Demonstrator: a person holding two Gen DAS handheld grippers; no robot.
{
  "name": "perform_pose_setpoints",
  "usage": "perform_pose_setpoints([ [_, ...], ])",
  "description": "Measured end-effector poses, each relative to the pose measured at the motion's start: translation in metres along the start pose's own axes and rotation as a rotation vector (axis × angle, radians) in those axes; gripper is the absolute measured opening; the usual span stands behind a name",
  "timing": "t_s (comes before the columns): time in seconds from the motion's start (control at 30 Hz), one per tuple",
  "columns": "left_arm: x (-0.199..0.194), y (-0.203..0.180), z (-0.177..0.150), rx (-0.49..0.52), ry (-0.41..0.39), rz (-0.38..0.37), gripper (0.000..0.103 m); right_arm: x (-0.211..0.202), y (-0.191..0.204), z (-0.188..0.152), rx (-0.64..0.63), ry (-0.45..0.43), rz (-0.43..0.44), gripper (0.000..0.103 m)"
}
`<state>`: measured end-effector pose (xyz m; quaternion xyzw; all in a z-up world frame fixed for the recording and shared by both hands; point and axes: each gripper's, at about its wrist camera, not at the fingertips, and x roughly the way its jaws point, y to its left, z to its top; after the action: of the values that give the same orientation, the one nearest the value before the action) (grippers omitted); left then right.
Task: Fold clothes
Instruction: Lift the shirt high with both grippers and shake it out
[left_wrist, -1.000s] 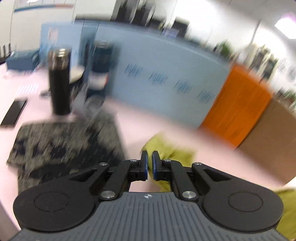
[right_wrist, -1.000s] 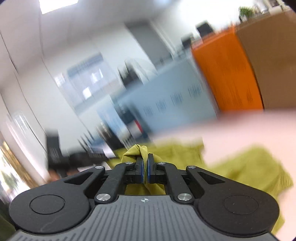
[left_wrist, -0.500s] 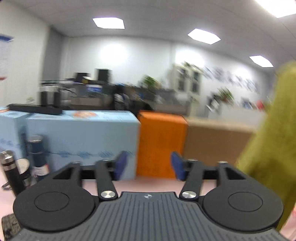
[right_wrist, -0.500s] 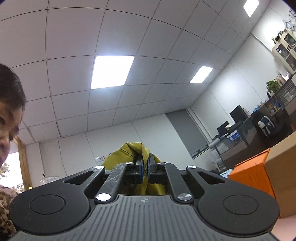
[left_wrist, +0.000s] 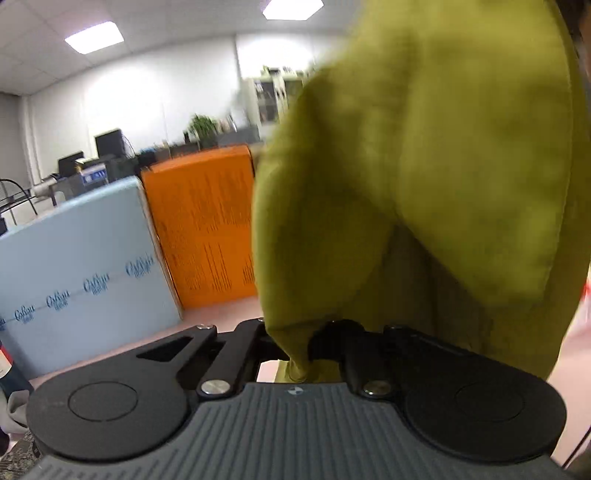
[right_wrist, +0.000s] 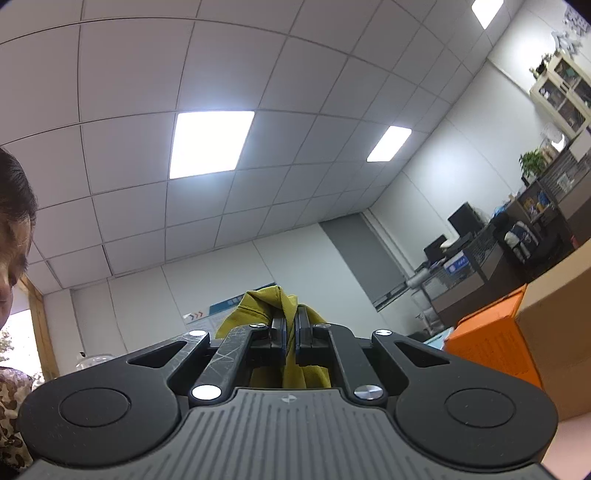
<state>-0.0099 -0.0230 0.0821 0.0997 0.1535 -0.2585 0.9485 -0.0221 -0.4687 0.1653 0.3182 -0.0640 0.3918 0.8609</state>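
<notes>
Left wrist view: left claw (left_wrist: 299, 347), spread empty half a second ago, now pinches the green garment (left_wrist: 424, 166); right claw (right_wrist: 290, 339) stays clamped above, garment likely hanging for folding

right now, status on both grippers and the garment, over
Left gripper shut on olive-green garment. Right gripper shut on it too, raised toward ceiling. Garment hangs in air, unfolded. Nothing in the way.

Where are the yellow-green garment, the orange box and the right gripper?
yellow-green garment (left_wrist: 424, 177): left wrist view, hanging body of cloth.
orange box (left_wrist: 203, 229): left wrist view, front face.
right gripper (right_wrist: 290, 334): right wrist view, between fingertips.
</notes>
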Motion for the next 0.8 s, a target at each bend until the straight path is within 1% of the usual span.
perform_pose_setpoints([
  [0.1,-0.032,0.014,0.025,-0.014,-0.123,0.030,0.005,-0.020,0.010,0.005,-0.018,-0.058,0.005,0.004],
  [0.2,-0.074,0.026,0.053,-0.021,-0.276,0.045,0.005,-0.029,0.016,0.010,-0.027,-0.108,0.037,0.004],
  [0.33,-0.129,0.036,0.084,0.002,-0.464,0.037,0.005,-0.044,0.030,0.020,-0.028,-0.181,0.147,0.004],
  [0.4,-0.149,0.038,0.094,0.018,-0.534,0.038,0.005,-0.048,0.036,0.025,-0.043,-0.206,0.199,0.005],
  [0.47,-0.163,0.038,0.098,0.038,-0.576,0.045,0.005,-0.050,0.040,0.030,-0.059,-0.224,0.239,0.005],
  [0.53,-0.166,0.037,0.100,0.059,-0.587,0.052,0.006,-0.052,0.036,0.028,-0.053,-0.225,0.255,0.005],
  [0.57,-0.163,0.038,0.099,0.059,-0.580,0.051,0.006,-0.051,0.031,0.026,-0.029,-0.223,0.251,0.005],
  [0.63,-0.157,0.038,0.096,0.039,-0.554,0.039,0.006,-0.049,0.017,0.020,0.028,-0.214,0.237,0.005],
  [0.67,-0.151,0.039,0.093,0.014,-0.529,0.027,0.006,-0.046,0.006,0.016,0.057,-0.204,0.210,0.005],
  [0.73,-0.125,0.045,0.087,-0.037,-0.455,0.021,0.007,-0.039,-0.017,0.008,0.115,-0.177,0.146,0.005],
  [0.77,-0.102,0.051,0.083,-0.065,-0.391,0.046,0.007,-0.034,-0.030,0.000,0.137,-0.148,0.095,0.006],
  [0.8,-0.075,0.058,0.079,-0.093,-0.316,0.080,0.007,-0.029,-0.043,-0.005,0.142,-0.125,0.025,0.006],
])
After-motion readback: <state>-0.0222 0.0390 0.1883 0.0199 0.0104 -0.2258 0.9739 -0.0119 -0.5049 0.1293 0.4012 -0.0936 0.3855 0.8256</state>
